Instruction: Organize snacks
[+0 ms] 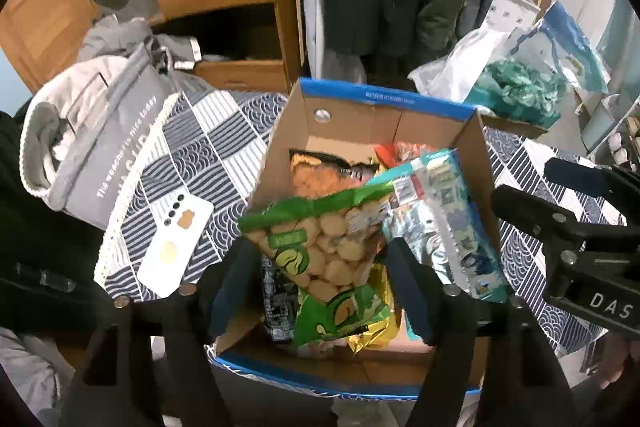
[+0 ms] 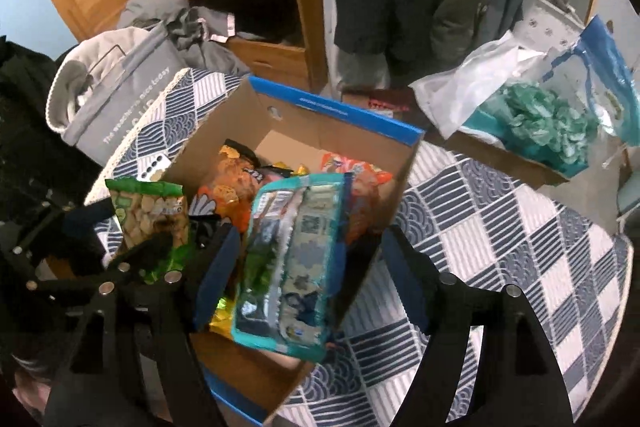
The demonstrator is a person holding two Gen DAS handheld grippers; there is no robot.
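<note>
A cardboard box point(image 1: 360, 123) with a blue rim stands on the checked tablecloth and holds several snack bags. My left gripper point(image 1: 320, 283) is open over the box, with a green bag of round crackers point(image 1: 324, 247) between its fingers. My right gripper point(image 2: 308, 267) is open, with a teal snack bag point(image 2: 288, 259) standing between its fingers at the box's right side. The teal bag also shows in the left wrist view point(image 1: 444, 219), and the green bag in the right wrist view point(image 2: 152, 211). An orange snack bag point(image 2: 224, 187) lies deeper in the box point(image 2: 332, 119).
A white phone point(image 1: 176, 243) lies on the cloth left of the box. A grey bag point(image 1: 100, 131) sits at the table's left. A blue bag with green candies point(image 2: 552, 123) and a white plastic bag point(image 2: 480, 83) lie at the right. A wooden wardrobe stands behind.
</note>
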